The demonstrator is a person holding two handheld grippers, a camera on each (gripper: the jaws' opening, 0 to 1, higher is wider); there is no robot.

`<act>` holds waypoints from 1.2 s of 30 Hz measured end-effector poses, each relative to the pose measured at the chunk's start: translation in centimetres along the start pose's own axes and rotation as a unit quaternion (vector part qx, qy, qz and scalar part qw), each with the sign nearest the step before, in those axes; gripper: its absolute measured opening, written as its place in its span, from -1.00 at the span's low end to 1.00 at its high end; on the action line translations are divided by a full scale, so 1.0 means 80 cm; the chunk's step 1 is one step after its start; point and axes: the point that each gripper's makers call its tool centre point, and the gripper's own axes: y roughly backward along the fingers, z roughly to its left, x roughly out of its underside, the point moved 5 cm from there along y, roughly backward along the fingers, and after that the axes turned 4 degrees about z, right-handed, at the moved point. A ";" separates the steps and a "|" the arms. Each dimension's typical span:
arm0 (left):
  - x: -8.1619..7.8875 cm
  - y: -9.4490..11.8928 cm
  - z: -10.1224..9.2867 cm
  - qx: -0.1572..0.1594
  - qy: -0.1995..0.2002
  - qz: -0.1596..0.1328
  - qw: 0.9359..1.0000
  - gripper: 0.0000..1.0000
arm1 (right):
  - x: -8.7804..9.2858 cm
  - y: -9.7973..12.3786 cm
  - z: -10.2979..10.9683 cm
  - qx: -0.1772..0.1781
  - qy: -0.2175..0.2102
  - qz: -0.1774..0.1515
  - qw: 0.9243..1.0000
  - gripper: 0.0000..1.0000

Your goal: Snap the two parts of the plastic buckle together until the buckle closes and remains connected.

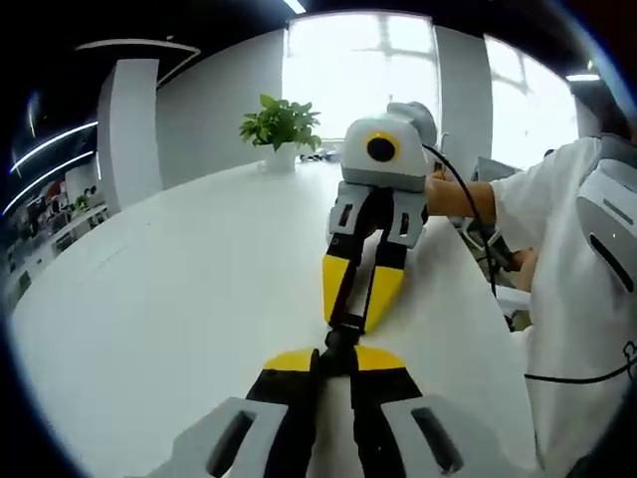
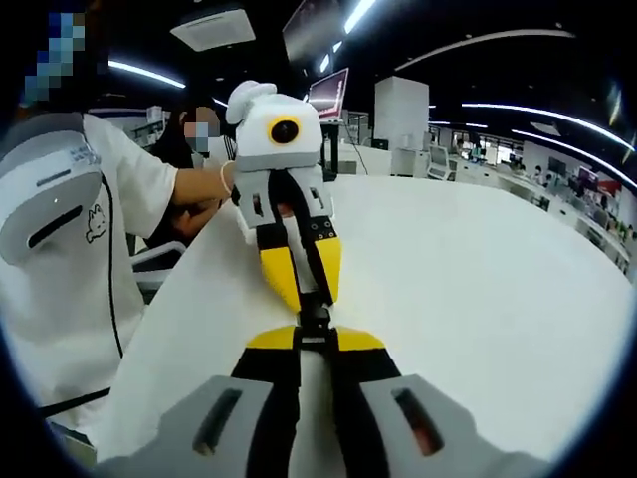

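A small black plastic buckle hangs above the white table, pinched between two grippers that face each other tip to tip. My left gripper rises from the bottom of the left gripper view, its yellow tips shut on the near end. My right gripper comes down from above, shut on the far end. In the right gripper view the buckle sits between the right gripper and the left gripper. The jaws hide whether the two parts are joined.
A potted plant stands at the far side of the table. The person in a white shirt holds both grippers at the table's edge. A second person sits behind, near a monitor.
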 end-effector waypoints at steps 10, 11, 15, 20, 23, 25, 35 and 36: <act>-0.002 -0.001 0.001 0.032 -0.011 0.006 0.999 -0.79 | -0.002 -0.009 -0.003 -0.042 0.021 -0.012 0.999 -0.81; -0.002 -0.001 0.000 0.036 -0.012 0.003 0.999 -0.78 | -0.002 -0.009 -0.002 -0.044 0.024 -0.012 0.999 -0.80; 0.000 -0.003 0.003 0.040 -0.022 -0.020 0.999 -0.73 | -0.002 -0.010 -0.004 -0.036 0.020 -0.019 0.999 -0.77; -0.002 -0.003 0.003 0.040 0.000 -0.031 0.999 -0.52 | -0.001 -0.007 0.000 -0.038 0.020 -0.020 0.999 -0.77; -0.004 0.002 0.003 0.037 0.003 -0.043 0.998 -0.52 | 0.000 -0.004 0.000 -0.035 0.012 -0.022 0.999 -0.78; -0.005 0.005 0.002 0.037 0.002 -0.048 0.998 -0.51 | 0.001 -0.003 -0.003 -0.033 0.004 -0.027 0.999 -0.78; -0.014 0.034 -0.002 0.019 0.015 -0.099 0.995 -0.51 | -0.010 0.010 -0.042 -0.022 0.005 -0.049 0.999 -0.78; -0.015 0.035 -0.003 0.017 0.019 -0.101 0.995 -0.51 | -0.011 0.009 -0.046 -0.023 0.006 -0.049 0.999 -0.78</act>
